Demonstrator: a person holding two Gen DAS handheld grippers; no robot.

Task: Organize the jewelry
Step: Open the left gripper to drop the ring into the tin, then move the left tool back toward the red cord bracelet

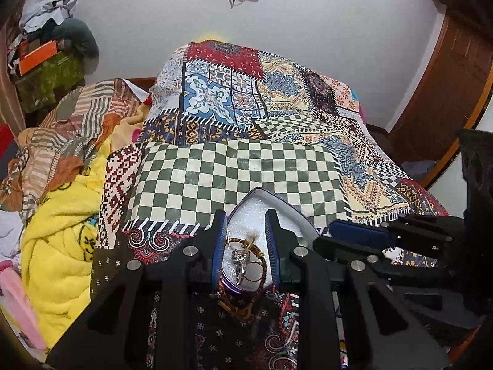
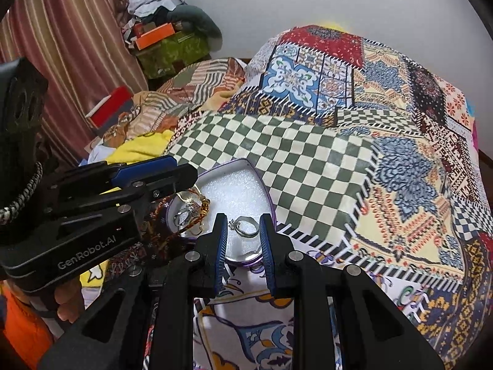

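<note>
Both grippers, left gripper point(image 1: 246, 237) and right gripper point(image 2: 243, 231), slightly parted, empty, over purple jewelry box point(image 2: 234, 182).

Heart-shaped tin point(image 2: 246, 169), purple rim, white foam lining, lies open on the patterned bedspread. Inside: one silver ring point(image 2: 245, 226) alone near the front; a tangle of braided bracelet point(image 2: 205, 205) and rings point(image 2: 181, 215) at the left.

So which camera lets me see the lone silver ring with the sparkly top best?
The right wrist view. There the silver ring lies by itself on the white foam of the heart-shaped box, clear between the fingers. The left wrist view shows only the tangled pile of jewelry; that ring can't be picked out.
</note>
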